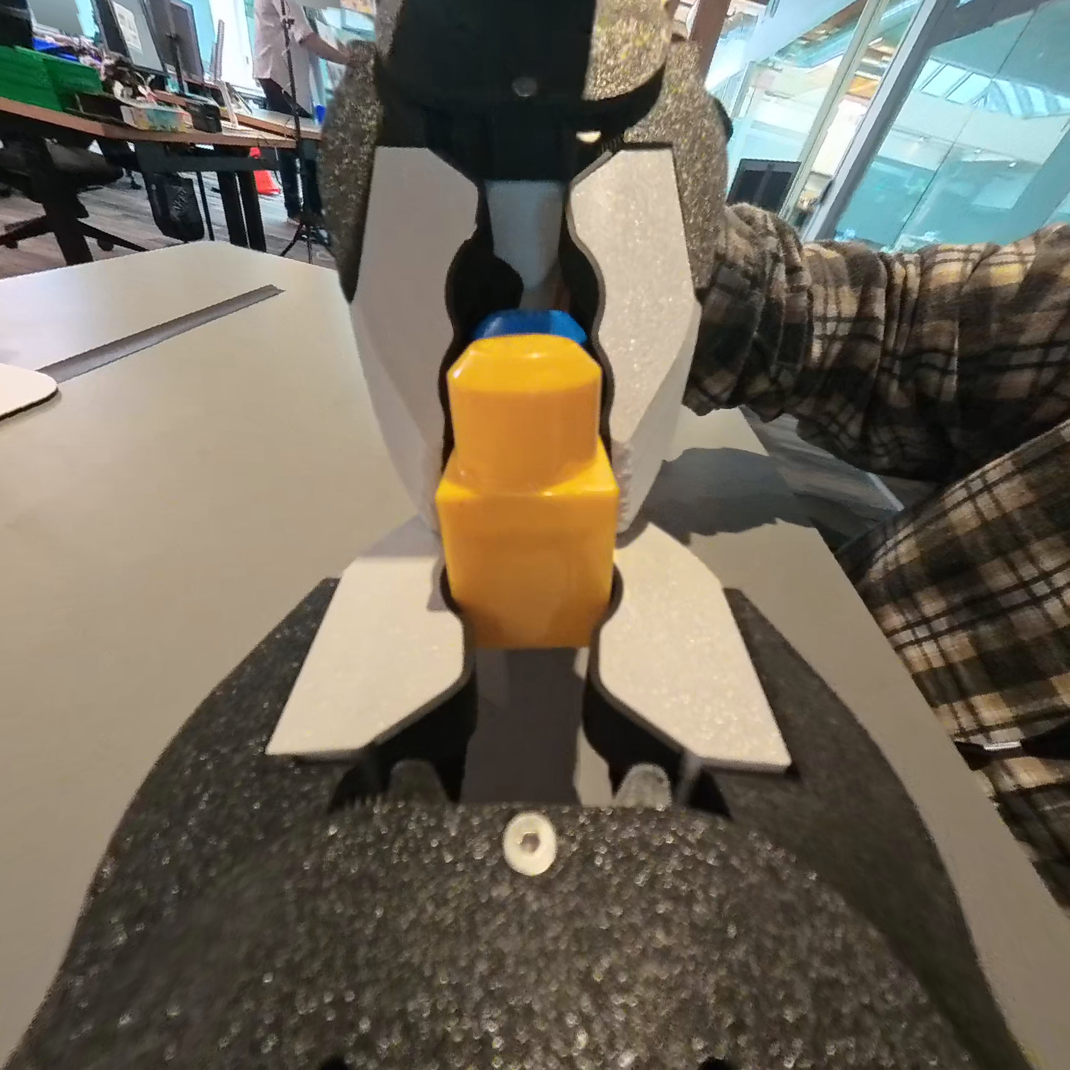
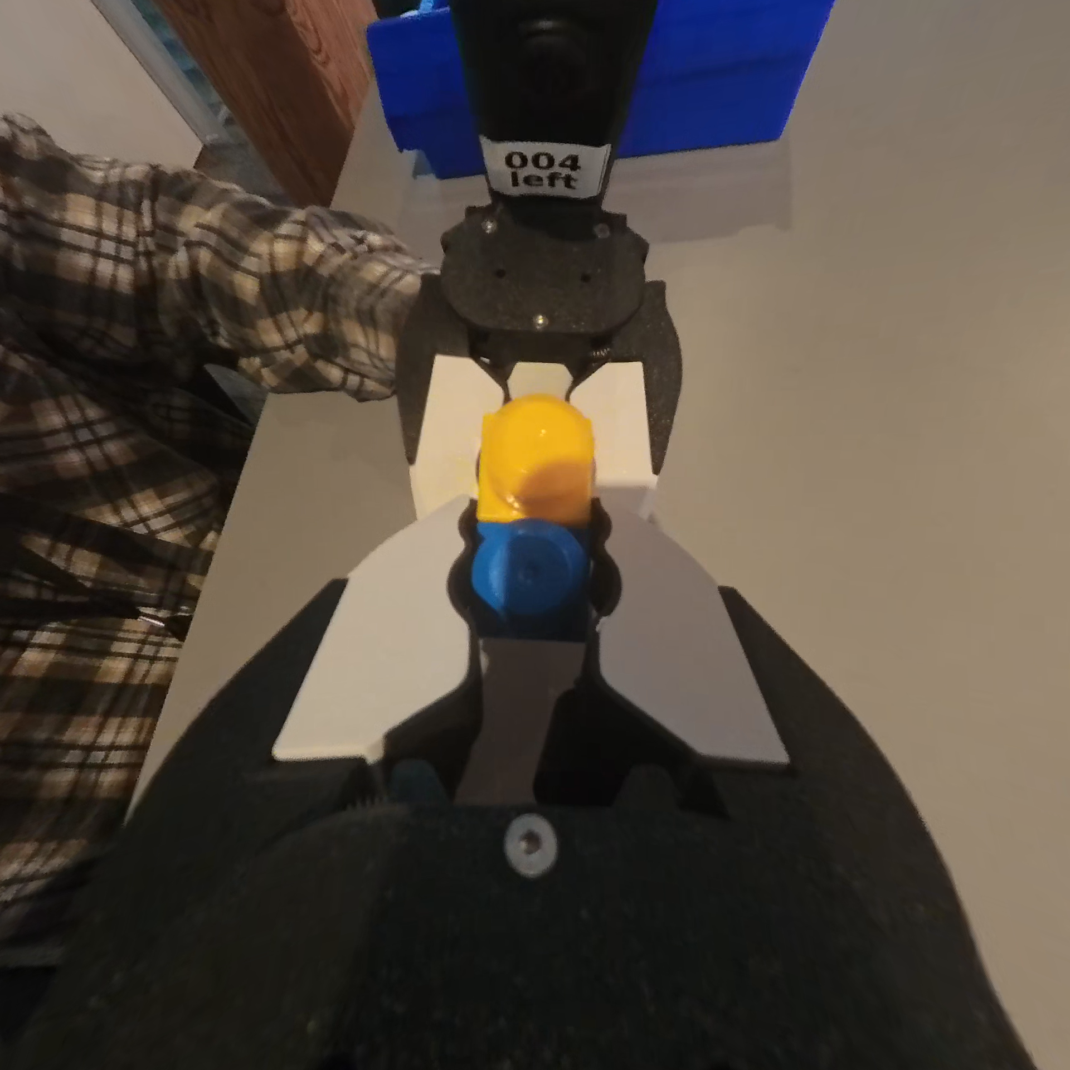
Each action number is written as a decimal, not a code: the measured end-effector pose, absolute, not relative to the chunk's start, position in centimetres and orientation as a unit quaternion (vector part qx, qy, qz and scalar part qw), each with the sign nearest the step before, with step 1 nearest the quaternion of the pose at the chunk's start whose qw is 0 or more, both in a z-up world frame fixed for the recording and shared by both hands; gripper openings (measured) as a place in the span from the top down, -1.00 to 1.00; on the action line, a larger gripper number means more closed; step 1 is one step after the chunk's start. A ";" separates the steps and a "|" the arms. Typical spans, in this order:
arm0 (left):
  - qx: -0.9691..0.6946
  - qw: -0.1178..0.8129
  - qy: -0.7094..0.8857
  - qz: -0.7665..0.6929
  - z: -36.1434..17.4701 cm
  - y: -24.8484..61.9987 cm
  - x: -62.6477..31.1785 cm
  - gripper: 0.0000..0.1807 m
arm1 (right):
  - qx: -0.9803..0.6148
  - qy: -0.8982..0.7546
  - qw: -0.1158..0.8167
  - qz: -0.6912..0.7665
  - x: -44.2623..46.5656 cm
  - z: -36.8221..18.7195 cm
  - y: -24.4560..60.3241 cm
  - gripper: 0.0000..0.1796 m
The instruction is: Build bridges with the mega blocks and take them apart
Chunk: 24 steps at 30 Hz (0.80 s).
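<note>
In the left wrist view my left gripper [image 1: 527,556] is shut on a yellow block [image 1: 524,492], stud pointing away from me. My right gripper [image 1: 530,512] faces it from the far side, shut on a blue block [image 1: 524,325] that sits just behind the yellow stud. In the right wrist view my right gripper [image 2: 532,521] grips the blue block [image 2: 527,579], and the yellow block [image 2: 535,457] sits directly against it, held by the left gripper [image 2: 535,492]. Both blocks are held above the grey table [image 1: 173,492]. I cannot tell whether the blocks are pressed together.
A blue bin [image 2: 695,75] stands on the table behind the left gripper. Plaid sleeves [image 1: 868,347] reach in from the table's edge, also in the right wrist view [image 2: 173,289]. A slot [image 1: 162,330] runs across the table. Desks and a standing person are far behind.
</note>
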<state>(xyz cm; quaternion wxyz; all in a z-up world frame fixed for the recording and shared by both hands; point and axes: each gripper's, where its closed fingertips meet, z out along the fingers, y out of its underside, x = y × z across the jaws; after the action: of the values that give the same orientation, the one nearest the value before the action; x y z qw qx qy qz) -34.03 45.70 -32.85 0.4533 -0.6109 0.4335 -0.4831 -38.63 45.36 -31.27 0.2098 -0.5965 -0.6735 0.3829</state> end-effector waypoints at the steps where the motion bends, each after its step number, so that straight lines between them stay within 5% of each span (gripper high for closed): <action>1: -0.610 0.456 0.434 -0.481 -32.8 45.7 -34.0 0.55 | -0.594 -0.677 0.213 0.378 -38.7 -31.3 45.3 0.60; 13: -0.610 0.464 0.427 -0.480 -32.1 45.7 -34.2 0.57 | -0.563 -0.681 0.244 0.400 -38.9 -30.2 45.2 0.60; 18: -0.605 0.470 0.418 -0.489 -31.6 45.8 -34.6 0.57 | -0.551 -0.665 0.281 0.418 -39.3 -28.8 45.7 0.42; 24: -0.611 0.461 0.430 -0.478 -32.0 45.7 -34.6 0.56 | -0.549 -0.614 0.317 0.470 -38.7 -26.9 46.7 0.57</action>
<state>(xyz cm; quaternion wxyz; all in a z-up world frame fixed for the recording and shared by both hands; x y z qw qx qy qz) -34.64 45.72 -31.99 0.4614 -0.6113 0.4297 -0.4783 -38.75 46.69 -26.86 0.3171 -0.5494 -0.6141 0.4696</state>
